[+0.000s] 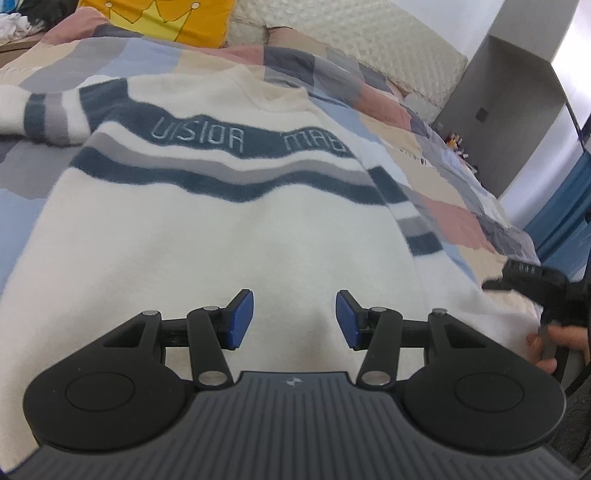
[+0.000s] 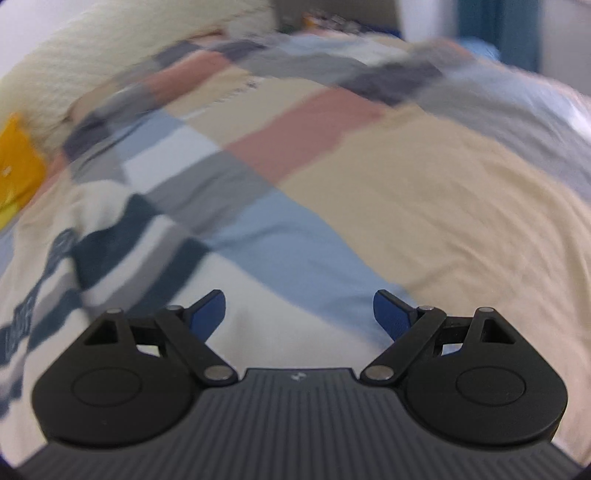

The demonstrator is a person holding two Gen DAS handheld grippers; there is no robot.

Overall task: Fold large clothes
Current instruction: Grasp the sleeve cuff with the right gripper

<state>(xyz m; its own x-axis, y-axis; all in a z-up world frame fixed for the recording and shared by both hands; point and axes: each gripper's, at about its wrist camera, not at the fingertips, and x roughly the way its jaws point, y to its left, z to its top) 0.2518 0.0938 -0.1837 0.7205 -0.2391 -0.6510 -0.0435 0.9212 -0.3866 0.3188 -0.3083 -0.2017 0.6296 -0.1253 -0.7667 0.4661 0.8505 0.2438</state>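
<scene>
The left gripper (image 1: pixel 294 319) hangs over the lower body of the sweater (image 1: pixel 221 251), its blue pads (image 1: pixel 242 319) apart with nothing between them, cloth showing through the gap. The right gripper (image 2: pixel 299 314) is spread wider still, also holding nothing, above the sweater's right edge where white knit (image 2: pixel 258 325) meets the quilt (image 2: pixel 424 206); this view is smeared by blur, so whether its fingers touch the cloth is hard to say. In the left view the right gripper (image 1: pixel 524 280) appears at the sweater's right side, with a hand (image 1: pixel 554 347) behind it. The sweater lies flat, front up, on the patchwork quilt, one sleeve (image 1: pixel 48 118) stretched out to the left, the other sleeve (image 1: pixel 413 221) lying along the body. Dark and grey stripes cross the chest with lettering (image 1: pixel 199 134) on the top band. Beyond it sit a yellow pillow (image 1: pixel 162 18) and a cream headboard (image 1: pixel 351 40), with a grey cabinet (image 1: pixel 517 110) at the far right.
</scene>
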